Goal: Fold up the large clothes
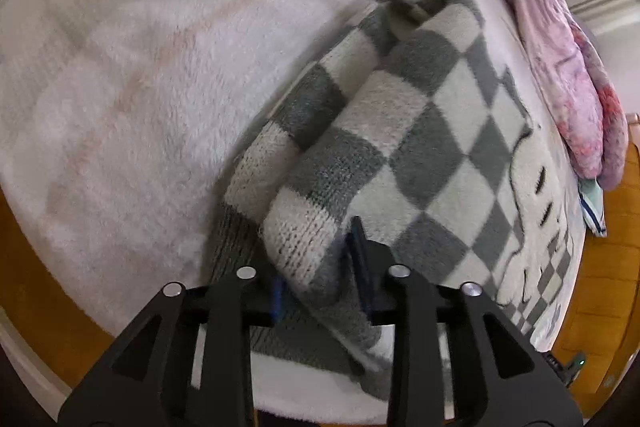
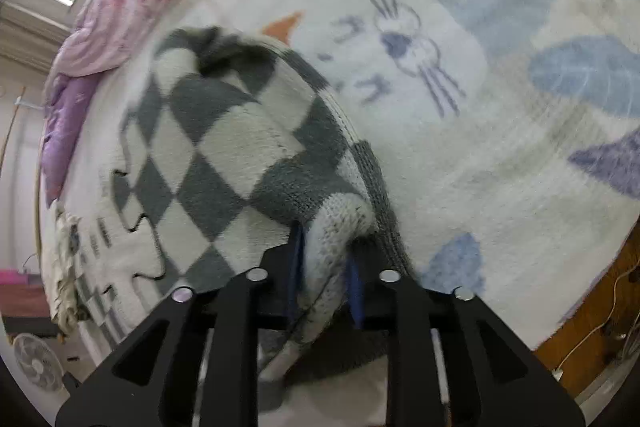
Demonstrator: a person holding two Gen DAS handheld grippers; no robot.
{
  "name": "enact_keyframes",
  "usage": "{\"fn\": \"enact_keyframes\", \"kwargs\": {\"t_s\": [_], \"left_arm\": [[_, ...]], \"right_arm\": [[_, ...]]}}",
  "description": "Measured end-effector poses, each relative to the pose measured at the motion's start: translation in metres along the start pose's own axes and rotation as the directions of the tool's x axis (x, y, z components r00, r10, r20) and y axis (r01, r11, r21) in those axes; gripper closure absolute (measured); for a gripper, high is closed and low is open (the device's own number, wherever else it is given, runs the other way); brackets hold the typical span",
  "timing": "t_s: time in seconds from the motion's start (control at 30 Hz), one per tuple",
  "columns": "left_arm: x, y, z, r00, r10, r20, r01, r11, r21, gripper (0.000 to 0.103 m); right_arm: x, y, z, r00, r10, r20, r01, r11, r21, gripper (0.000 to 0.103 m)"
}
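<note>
A grey and white diamond-check knitted sweater (image 1: 420, 131) lies partly folded on the bed, one sleeve doubled over along its left side. My left gripper (image 1: 320, 267) is shut on a thick fold at the sweater's near corner, knit bulging between the jaws. In the right wrist view the same sweater (image 2: 224, 147) lies to the left and ahead. My right gripper (image 2: 326, 267) is shut on a bunched white and grey fold of its hem.
A fluffy white blanket (image 1: 140, 87) with a cat print (image 2: 408, 43) covers the bed. A pink and purple quilt (image 1: 560, 39) is heaped along the far edge. Wooden floor (image 1: 600, 267) lies beyond the bed. A fan (image 2: 36, 363) stands on the floor at left.
</note>
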State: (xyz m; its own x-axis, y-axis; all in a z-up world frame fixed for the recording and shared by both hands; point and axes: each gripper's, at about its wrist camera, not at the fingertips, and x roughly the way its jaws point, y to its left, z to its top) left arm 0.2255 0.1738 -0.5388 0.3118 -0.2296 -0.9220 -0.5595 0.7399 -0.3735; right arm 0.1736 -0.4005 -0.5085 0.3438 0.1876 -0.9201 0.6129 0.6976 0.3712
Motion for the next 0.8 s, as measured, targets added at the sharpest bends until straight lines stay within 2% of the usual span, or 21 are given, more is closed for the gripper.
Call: {"fn": "enact_keyframes", "kwargs": {"t_s": [0.1, 0.13, 0.17, 0.2, 0.23, 0.27, 0.3, 0.33, 0.4, 0.43, 0.5, 0.53, 0.63, 0.7, 0.77, 0.8], "left_arm": [[-0.01, 0.001, 0.007, 0.998, -0.055, -0.003, 0.055, 0.998, -0.017, 0.067], [-0.015, 0.003, 0.008, 0.997, -0.072, -0.001, 0.072, 0.997, -0.014, 0.065], [-0.021, 0.005, 0.008, 0.996, -0.089, 0.007, 0.089, 0.996, -0.007, 0.056], [-0.028, 0.006, 0.008, 0.996, -0.083, 0.022, 0.083, 0.997, -0.003, 0.03], [-0.039, 0.009, 0.008, 0.995, -0.073, 0.071, 0.073, 0.997, -0.003, 0.023], [-0.049, 0.01, 0.006, 0.991, -0.081, 0.109, 0.082, 0.997, -0.002, 0.023], [-0.054, 0.012, 0.008, 0.989, -0.093, 0.117, 0.094, 0.996, -0.003, 0.022], [-0.058, 0.016, 0.009, 0.988, -0.105, 0.113, 0.107, 0.994, -0.006, 0.021], [-0.058, 0.023, 0.012, 0.989, -0.082, 0.122, 0.082, 0.997, 0.007, 0.02], [-0.053, 0.025, 0.014, 0.991, -0.048, 0.126, 0.047, 0.999, 0.012, 0.02], [-0.039, 0.029, 0.016, 0.995, -0.036, 0.095, 0.037, 0.999, -0.012, 0.02], [-0.031, 0.033, 0.017, 0.997, -0.035, 0.064, 0.037, 0.999, -0.023, 0.02], [-0.016, 0.036, 0.017, 0.999, 0.006, 0.051, -0.006, 1.0, 0.007, 0.02], [-0.006, 0.034, 0.015, 0.999, 0.028, 0.043, -0.029, 0.999, 0.028, 0.019], [-0.002, 0.036, 0.014, 0.999, 0.026, 0.046, -0.027, 0.999, 0.023, 0.016], [0.0, 0.038, 0.013, 0.999, 0.018, 0.044, -0.019, 1.0, 0.017, 0.016]], "right_arm": [[-0.017, 0.004, 0.002, 1.0, -0.017, 0.01, 0.017, 1.0, 0.001, 0.071], [-0.026, 0.005, 0.002, 0.999, -0.044, 0.016, 0.044, 0.999, -0.009, 0.067], [-0.032, 0.004, 0.003, 0.997, -0.069, 0.019, 0.069, 0.998, -0.012, 0.057], [-0.041, 0.005, 0.005, 0.994, -0.109, 0.025, 0.109, 0.994, -0.013, 0.053], [-0.051, 0.006, 0.005, 0.989, -0.14, 0.038, 0.141, 0.99, -0.022, 0.051], [-0.061, 0.011, 0.008, 0.982, -0.178, 0.062, 0.181, 0.982, -0.046, 0.051], [-0.066, 0.015, 0.007, 0.976, -0.201, 0.082, 0.206, 0.977, -0.056, 0.051], [-0.074, 0.026, 0.009, 0.974, -0.186, 0.126, 0.197, 0.978, -0.076, 0.051], [-0.073, 0.059, 0.008, 0.983, -0.089, 0.162, 0.117, 0.978, -0.171, 0.059], [-0.069, 0.077, 0.006, 0.984, -0.058, 0.168, 0.096, 0.969, -0.226, 0.069], [-0.049, 0.136, -0.001, 0.986, 0.057, 0.159, 0.009, 0.922, -0.388, 0.085], [-0.036, 0.168, -0.006, 0.985, 0.099, 0.144, -0.021, 0.885, -0.465, 0.097], [0.0, 0.236, -0.02, 0.98, 0.174, 0.094, -0.085, 0.798, -0.597, 0.102], [0.033, 0.276, -0.025, 0.983, 0.177, 0.047, -0.104, 0.749, -0.654, 0.103], [0.06, 0.299, -0.027, 0.987, 0.159, 0.036, -0.092, 0.723, -0.684, 0.103], [0.074, 0.303, -0.026, 0.991, 0.136, 0.012, -0.092, 0.728, -0.679, 0.103]]}}
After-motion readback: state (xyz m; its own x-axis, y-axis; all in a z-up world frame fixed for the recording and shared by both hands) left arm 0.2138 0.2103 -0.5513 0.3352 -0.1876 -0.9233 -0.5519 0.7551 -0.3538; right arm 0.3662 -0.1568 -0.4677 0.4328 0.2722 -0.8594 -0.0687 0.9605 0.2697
